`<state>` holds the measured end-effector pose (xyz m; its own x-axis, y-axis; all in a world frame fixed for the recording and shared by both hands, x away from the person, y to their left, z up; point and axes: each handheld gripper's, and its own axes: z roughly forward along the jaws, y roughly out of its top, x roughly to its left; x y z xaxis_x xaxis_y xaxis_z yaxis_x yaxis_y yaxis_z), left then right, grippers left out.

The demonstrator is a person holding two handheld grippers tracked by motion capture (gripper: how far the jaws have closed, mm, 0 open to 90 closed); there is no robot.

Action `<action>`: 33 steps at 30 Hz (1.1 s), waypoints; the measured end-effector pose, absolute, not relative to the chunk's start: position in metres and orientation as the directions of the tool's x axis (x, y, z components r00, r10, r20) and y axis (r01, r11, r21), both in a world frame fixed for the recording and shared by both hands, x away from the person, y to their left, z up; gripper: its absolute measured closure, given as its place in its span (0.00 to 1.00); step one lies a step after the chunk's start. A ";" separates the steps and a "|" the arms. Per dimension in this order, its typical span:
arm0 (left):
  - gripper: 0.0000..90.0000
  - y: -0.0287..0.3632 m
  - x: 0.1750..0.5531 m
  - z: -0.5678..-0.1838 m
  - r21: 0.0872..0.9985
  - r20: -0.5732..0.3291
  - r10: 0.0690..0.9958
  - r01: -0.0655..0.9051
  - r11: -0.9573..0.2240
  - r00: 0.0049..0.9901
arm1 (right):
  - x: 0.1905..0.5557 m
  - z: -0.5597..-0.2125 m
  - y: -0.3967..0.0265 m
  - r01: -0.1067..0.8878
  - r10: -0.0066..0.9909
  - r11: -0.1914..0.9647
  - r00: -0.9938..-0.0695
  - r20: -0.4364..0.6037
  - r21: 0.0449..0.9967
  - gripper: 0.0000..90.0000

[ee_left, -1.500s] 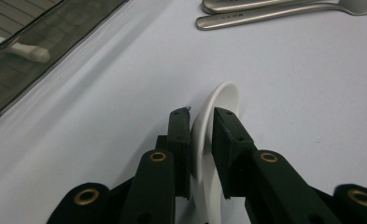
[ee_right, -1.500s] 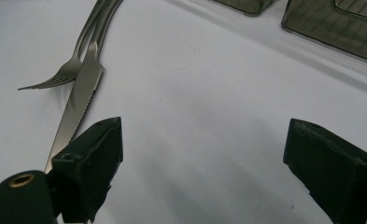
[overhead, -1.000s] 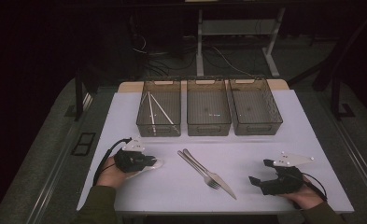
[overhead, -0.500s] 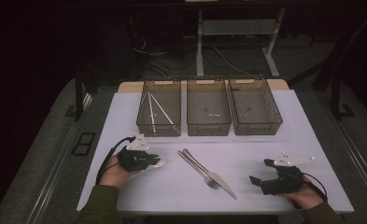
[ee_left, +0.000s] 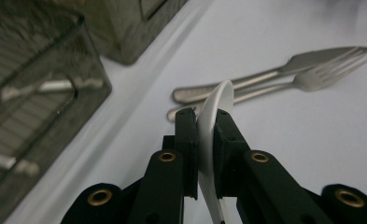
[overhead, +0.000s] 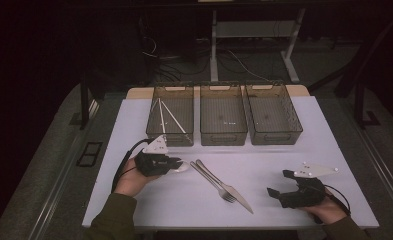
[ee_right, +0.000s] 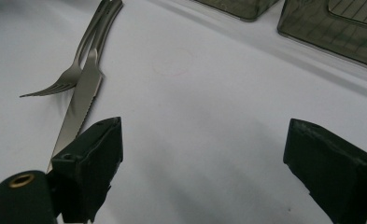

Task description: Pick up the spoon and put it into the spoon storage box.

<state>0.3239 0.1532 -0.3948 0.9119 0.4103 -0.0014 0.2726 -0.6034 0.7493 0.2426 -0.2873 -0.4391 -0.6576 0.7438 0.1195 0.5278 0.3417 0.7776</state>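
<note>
My left gripper is shut on a white plastic spoon, held edge-on between its jaws just above the table, left of centre. A metal fork and a metal knife lie side by side on the white table, diagonally at the middle. My right gripper rests at the front right, jaws wide open with nothing between them, pointing toward the knife and fork.
Three clear bins stand in a row at the back: the left bin holds white utensils, the middle bin and right bin look empty. The table's front edge is close to both hands.
My left gripper has lifted a little and moved rightward and toward the bins with the spoon in its jaws. The right gripper has stayed still.
</note>
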 end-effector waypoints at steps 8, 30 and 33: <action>0.91 0.131 0.337 -0.379 0.771 0.021 0.362 0.215 -0.600 0.932 | 0.244 -0.440 -0.288 0.535 0.753 0.331 -0.647 0.124 0.777 0.13; 0.91 0.072 0.386 -0.337 0.795 0.094 0.294 0.107 -0.597 0.951 | 0.244 -0.439 -0.289 0.536 0.755 0.323 -0.643 0.130 0.780 0.13; 0.91 0.062 0.395 -0.334 0.797 0.093 0.298 0.109 -0.595 0.950 | 0.244 -0.439 -0.289 0.538 0.757 0.316 -0.639 0.134 0.782 0.13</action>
<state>0.3945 0.0623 -0.3343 0.9500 0.2980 0.0927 0.1088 -0.5946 0.7966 0.2440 -0.2893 -0.4388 -0.6394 0.7571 0.1339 0.5375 0.3156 0.7820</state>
